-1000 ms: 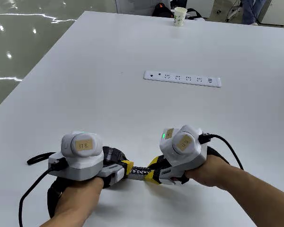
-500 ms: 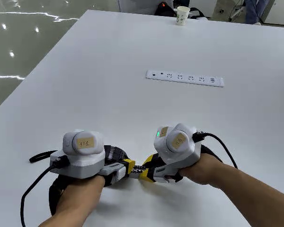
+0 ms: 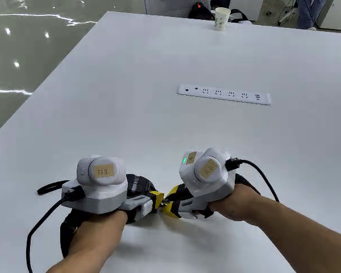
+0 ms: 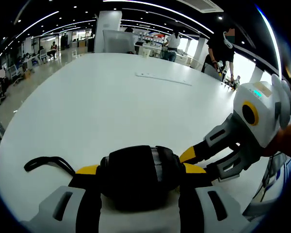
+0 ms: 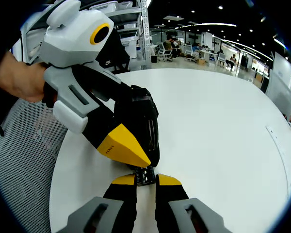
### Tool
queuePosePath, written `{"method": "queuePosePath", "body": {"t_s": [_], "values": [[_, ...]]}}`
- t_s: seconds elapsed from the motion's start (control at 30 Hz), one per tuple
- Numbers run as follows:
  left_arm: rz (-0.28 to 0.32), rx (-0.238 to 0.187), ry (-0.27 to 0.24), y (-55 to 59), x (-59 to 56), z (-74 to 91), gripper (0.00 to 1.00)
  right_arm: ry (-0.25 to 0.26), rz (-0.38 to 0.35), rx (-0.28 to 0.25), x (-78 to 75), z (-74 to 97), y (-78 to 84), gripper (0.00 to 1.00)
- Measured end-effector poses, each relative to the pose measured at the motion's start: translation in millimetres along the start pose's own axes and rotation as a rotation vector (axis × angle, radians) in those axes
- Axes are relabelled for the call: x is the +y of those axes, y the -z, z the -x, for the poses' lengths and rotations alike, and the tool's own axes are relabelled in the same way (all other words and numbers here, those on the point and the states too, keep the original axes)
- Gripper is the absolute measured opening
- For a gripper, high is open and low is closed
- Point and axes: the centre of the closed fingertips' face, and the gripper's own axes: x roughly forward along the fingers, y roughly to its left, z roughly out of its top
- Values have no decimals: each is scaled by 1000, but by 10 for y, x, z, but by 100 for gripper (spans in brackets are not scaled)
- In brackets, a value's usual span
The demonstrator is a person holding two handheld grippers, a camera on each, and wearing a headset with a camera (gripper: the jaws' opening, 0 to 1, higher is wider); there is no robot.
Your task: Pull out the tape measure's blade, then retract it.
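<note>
The black tape measure (image 3: 137,185) sits at the near edge of the white table (image 3: 159,125), with my left gripper (image 3: 144,196) shut on its case. In the left gripper view the case (image 4: 138,177) fills the gap between the yellow-tipped jaws. My right gripper (image 3: 169,207) stands close against it from the right. In the right gripper view the right gripper (image 5: 145,181) is shut on the blade tip (image 5: 145,174), right at the case (image 5: 141,124). Almost no blade shows between the two grippers.
A white power strip (image 3: 224,94) lies mid-table, and a paper cup (image 3: 220,18) stands at the far edge. A black strap (image 3: 48,187) and a cable trail left of the left gripper. The table's left edge drops to a glossy floor (image 3: 23,51).
My right gripper has moved left toward the left gripper, and the exposed blade between them has shortened to almost nothing. The left gripper has kept its hold and place.
</note>
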Motion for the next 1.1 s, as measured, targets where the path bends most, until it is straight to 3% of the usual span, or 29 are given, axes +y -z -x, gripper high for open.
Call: {"method": "queuePosePath", "body": {"t_s": [1.1], "values": [[-8,8,1,7,1,-8,61,-19,44,-9,22,-51,-52,11]]}}
